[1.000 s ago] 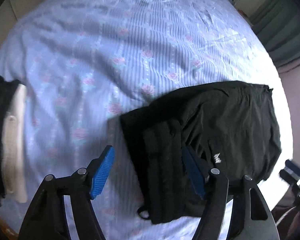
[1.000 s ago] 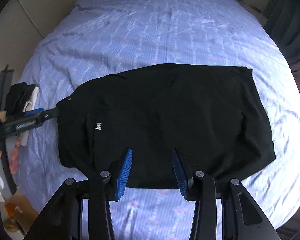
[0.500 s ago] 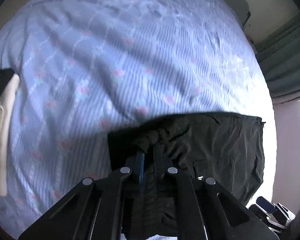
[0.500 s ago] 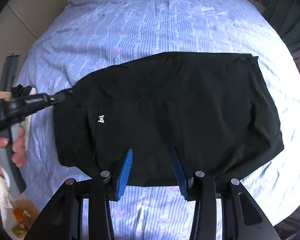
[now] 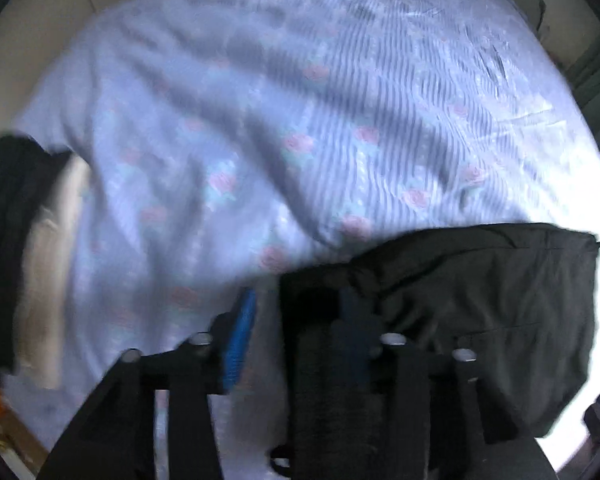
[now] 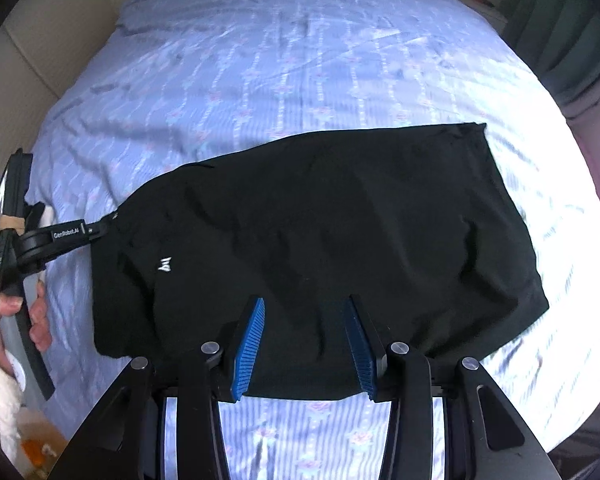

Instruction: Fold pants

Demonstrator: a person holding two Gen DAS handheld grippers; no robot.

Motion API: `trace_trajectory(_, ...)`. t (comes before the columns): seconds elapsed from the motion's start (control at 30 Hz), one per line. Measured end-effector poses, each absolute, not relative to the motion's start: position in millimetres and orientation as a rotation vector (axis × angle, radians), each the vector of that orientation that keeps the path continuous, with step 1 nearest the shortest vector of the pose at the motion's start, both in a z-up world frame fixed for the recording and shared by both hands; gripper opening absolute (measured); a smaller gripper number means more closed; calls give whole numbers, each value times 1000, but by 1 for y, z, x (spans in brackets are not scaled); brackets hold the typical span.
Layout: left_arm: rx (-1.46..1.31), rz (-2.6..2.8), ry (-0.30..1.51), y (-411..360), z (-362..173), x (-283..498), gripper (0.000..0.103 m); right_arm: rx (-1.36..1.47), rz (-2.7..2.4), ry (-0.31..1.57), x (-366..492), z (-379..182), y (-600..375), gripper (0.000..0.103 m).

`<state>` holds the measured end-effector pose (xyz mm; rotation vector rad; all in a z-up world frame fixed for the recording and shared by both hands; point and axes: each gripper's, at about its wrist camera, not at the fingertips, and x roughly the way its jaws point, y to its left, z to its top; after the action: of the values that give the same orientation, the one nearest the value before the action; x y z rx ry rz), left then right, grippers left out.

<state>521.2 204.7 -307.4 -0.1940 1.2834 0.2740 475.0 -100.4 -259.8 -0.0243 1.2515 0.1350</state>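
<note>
Your left gripper (image 5: pixel 296 332) is opening its fingers at the waistband of the pants (image 6: pixel 320 248), lying near the bed's (image 6: pixel 300 60) front edge. Your right gripper (image 6: pixel 306 340) hovers half-open; regrip squarely.

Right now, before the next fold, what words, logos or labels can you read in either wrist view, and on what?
"GenRobot.AI": white print on the black left gripper arm, right wrist view.
Small white logo mark on the folded black pants near the waist: a symbol, not readable letters.
Label on the left gripper's handle: too small to read.
Left wrist view: blurred, no text readable.
</note>
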Motion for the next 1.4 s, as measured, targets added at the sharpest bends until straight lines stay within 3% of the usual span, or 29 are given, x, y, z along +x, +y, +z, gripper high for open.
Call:
trace_trajectory(0.03,-152,279,1252,200,-296,518,64,-18,134,1245,475,-259,-104,43)
trace_trajectory(0.07,-133,284,1224,197,-285,514,67,-9,137,1235,474,-257,-110,43)
trace_trajectory(0.17,-111,250,1173,188,-257,505,68,15,117,1197,468,-249,-132,57)
trace_trajectory(0.4,-8,52,1133,113,-214,491,68,23,89,1058,474,-227,-199,57)
trace_trajectory(0.63,16,49,1159,34,-220,525,73,-65,137,1021,545,-223,-265,57)
trace_trajectory(0.83,119,89,1200,-24,-231,565,75,-93,109,1111,628,-253,-296,57)
trace_trajectory(1.2,121,129,1227,-45,-240,594,80,-27,132,1205,695,-316,-300,57)
trace_trajectory(1.3,106,128,1249,-44,-248,593,80,-32,148,1218,700,-327,-297,52)
trace_trajectory(1.37,106,133,1261,-42,-253,591,80,-49,156,1223,702,-331,-294,32)
trace_trajectory(1.4,105,133,1267,-41,-255,591,80,-50,165,1225,702,-333,-292,29)
